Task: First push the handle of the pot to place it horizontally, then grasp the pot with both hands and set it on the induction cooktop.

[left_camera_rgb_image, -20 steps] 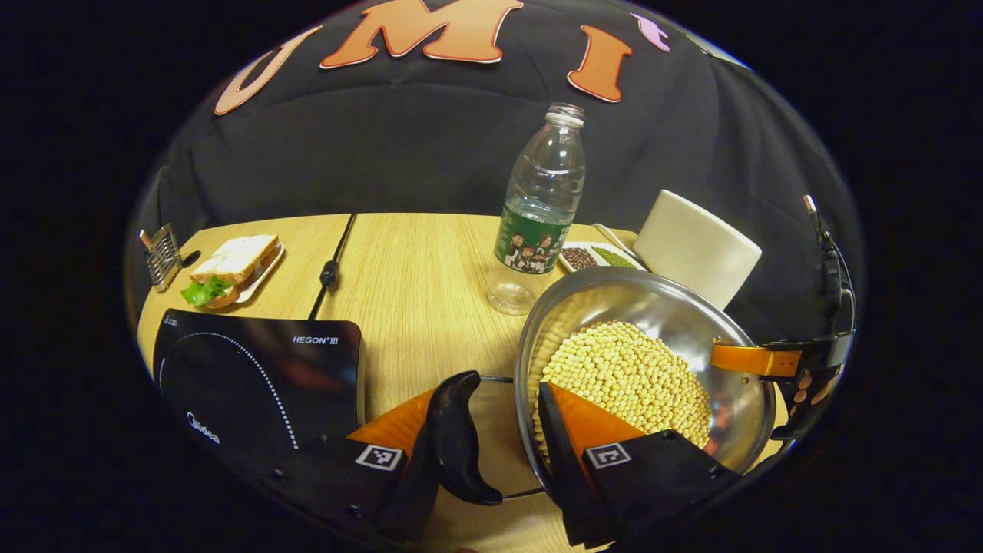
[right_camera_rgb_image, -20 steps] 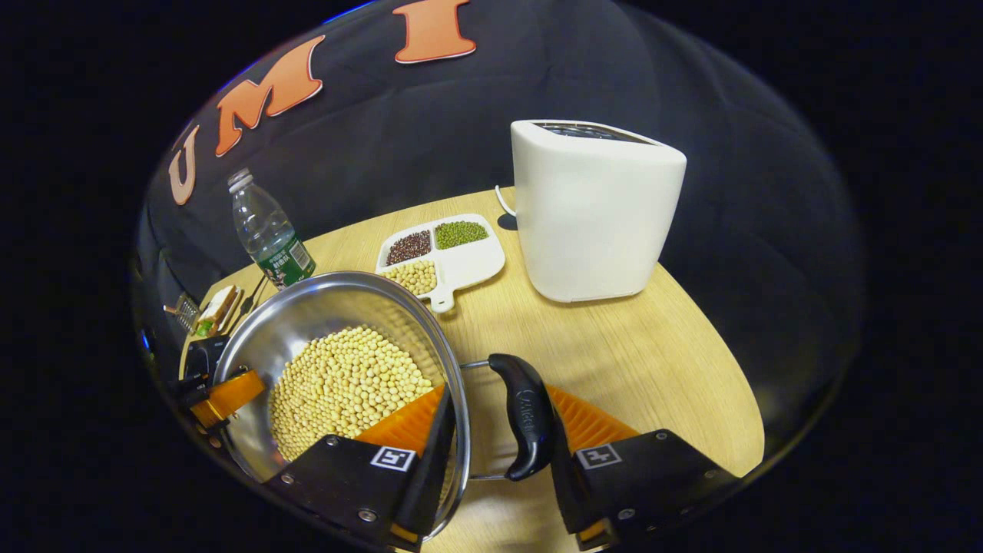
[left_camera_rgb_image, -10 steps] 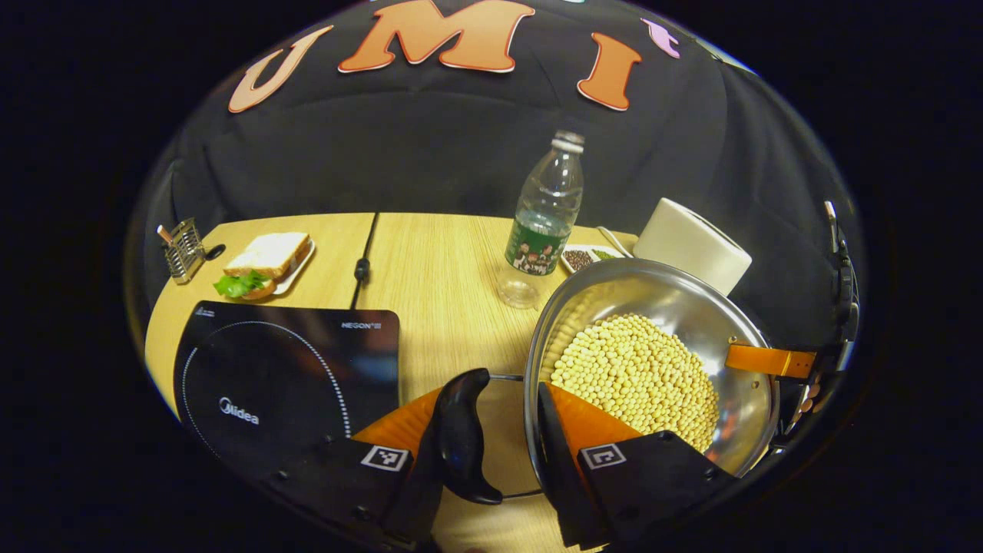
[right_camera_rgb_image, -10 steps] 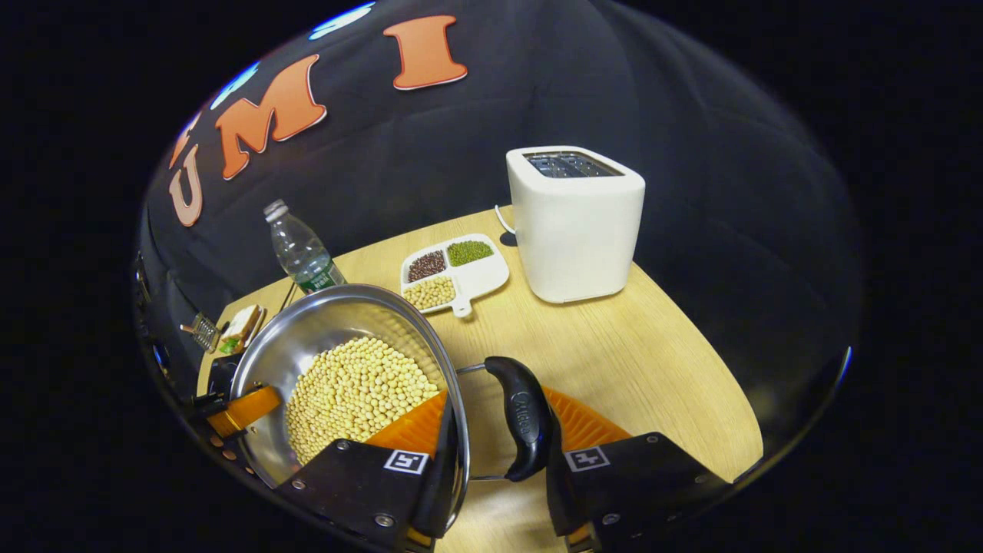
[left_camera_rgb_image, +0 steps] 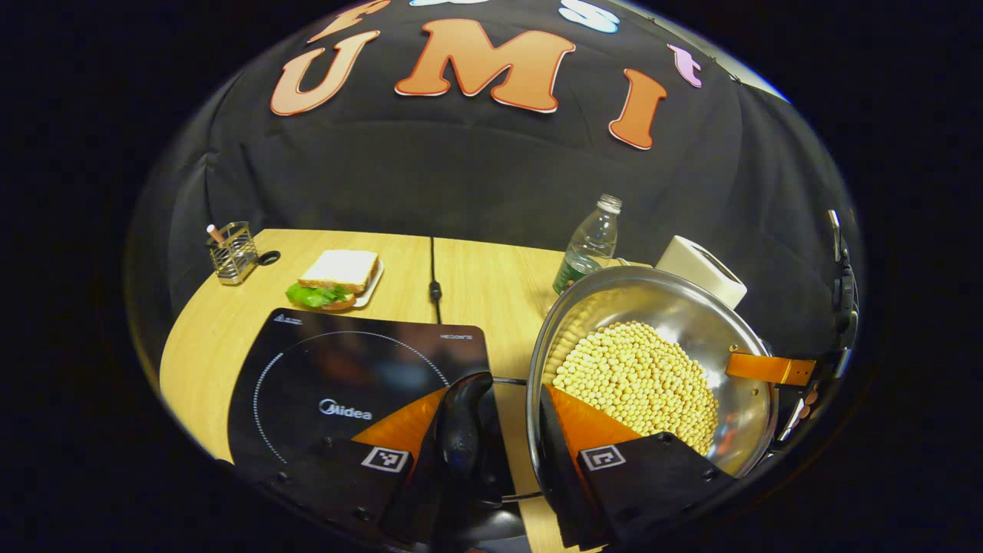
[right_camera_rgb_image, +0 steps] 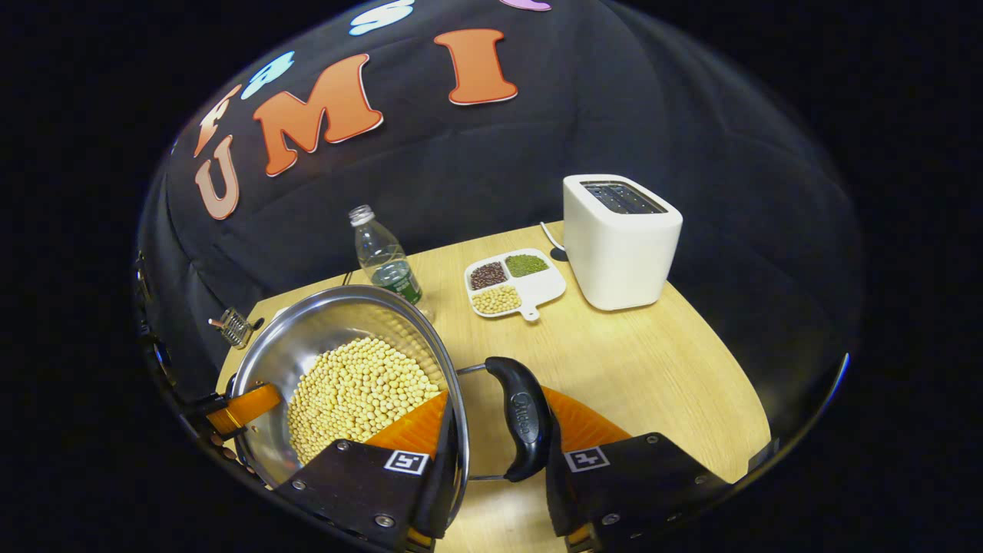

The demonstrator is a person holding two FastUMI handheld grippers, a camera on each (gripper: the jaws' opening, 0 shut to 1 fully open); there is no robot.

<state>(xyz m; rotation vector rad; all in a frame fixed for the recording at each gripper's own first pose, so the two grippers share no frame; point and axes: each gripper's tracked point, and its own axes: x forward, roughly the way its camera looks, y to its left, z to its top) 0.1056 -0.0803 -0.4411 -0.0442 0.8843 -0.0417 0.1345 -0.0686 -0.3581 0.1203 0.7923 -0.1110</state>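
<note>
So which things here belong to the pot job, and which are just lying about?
In the job: pot of beans, its handles, induction cooktop, left gripper, right gripper.

Lying about: sandwich, water bottle, toaster, divided dish, wire holder.

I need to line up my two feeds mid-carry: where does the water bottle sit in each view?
Left gripper view: water bottle stands upper right of centre, just behind the pot rim.
Right gripper view: water bottle stands upper left of centre, behind the pot.
Shared landmark: the white toaster.
</note>
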